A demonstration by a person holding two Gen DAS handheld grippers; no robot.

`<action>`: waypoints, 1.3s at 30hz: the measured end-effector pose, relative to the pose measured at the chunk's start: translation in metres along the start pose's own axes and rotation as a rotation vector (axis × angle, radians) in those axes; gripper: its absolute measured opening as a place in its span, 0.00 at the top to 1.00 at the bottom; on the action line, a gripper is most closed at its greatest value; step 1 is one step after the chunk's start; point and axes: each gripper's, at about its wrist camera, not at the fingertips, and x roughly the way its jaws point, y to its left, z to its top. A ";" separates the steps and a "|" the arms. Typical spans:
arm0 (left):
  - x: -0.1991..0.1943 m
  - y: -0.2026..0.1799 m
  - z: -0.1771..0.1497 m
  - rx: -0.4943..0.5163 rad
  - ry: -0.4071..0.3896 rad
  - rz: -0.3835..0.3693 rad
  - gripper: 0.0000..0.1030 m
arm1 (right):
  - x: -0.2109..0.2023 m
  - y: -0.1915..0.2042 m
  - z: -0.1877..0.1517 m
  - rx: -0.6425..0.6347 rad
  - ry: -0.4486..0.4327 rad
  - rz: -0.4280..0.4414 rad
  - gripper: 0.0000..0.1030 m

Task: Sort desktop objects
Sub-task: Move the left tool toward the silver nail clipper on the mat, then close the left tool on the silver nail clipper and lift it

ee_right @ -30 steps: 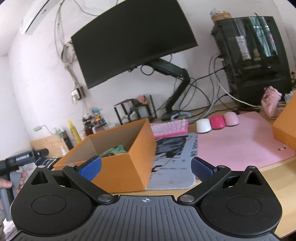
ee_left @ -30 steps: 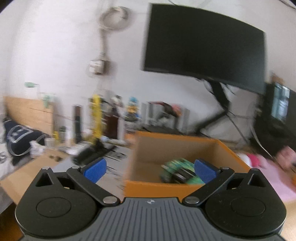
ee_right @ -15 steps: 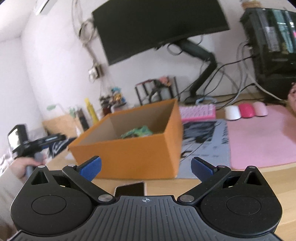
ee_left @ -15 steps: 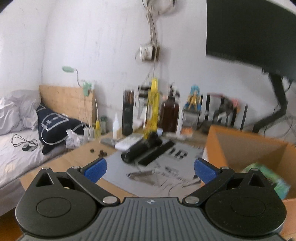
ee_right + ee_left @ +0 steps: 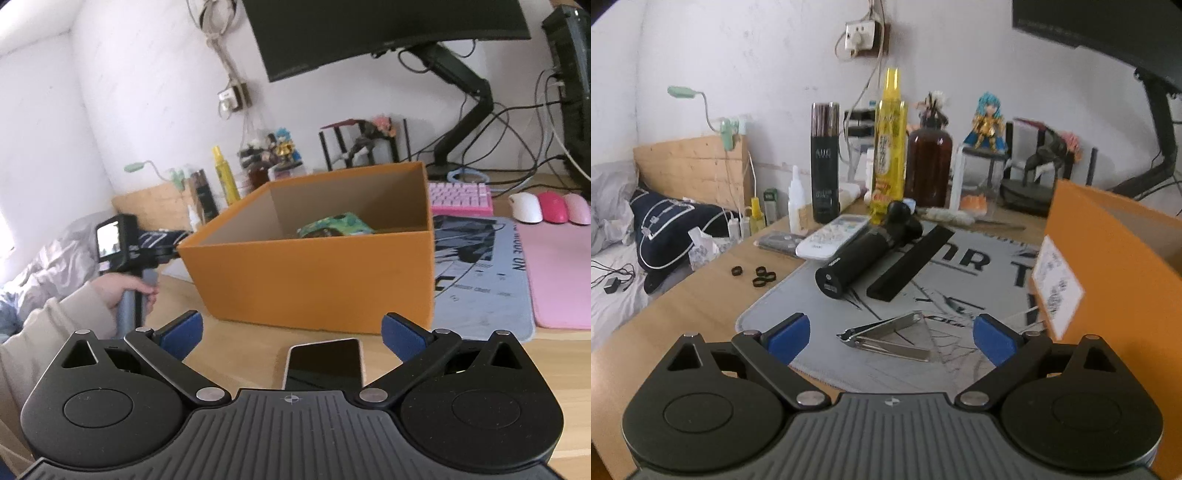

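An orange cardboard box (image 5: pixel 314 273) stands on the desk and holds a green packet (image 5: pixel 334 227); its side shows in the left wrist view (image 5: pixel 1108 273). My left gripper (image 5: pixel 891 338) is open and empty above silver nail clippers (image 5: pixel 886 336) on a grey desk mat (image 5: pixel 960 273). Behind them lie a black cylindrical device (image 5: pixel 864 258), a black bar (image 5: pixel 910 264) and a white remote (image 5: pixel 833 236). My right gripper (image 5: pixel 291 332) is open and empty over a phone (image 5: pixel 325 363) lying in front of the box.
Bottles (image 5: pixel 890 147), figurines (image 5: pixel 984 122) and small black rings (image 5: pixel 759 277) are at the desk's back left. A bed (image 5: pixel 613 258) lies beyond the left edge. A pink keyboard (image 5: pixel 460 199), computer mice (image 5: pixel 550 206), pink mat (image 5: pixel 561 273) and monitor arm (image 5: pixel 465 110) are to the right.
My left gripper swung left from the box and down towards the mat and nail clippers. My right gripper moved left and lower, bringing the phone into view. Both stayed open.
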 end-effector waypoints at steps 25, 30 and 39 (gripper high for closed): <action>0.038 0.005 0.000 0.119 0.098 -0.092 0.28 | 0.018 0.012 0.004 0.014 0.062 0.023 0.00; 0.034 0.002 -0.001 0.131 0.106 -0.096 0.34 | 0.020 0.011 0.003 0.019 0.070 0.026 0.00; 0.020 0.000 -0.007 0.130 0.082 -0.093 0.34 | 0.021 0.009 0.001 0.022 0.079 0.030 0.00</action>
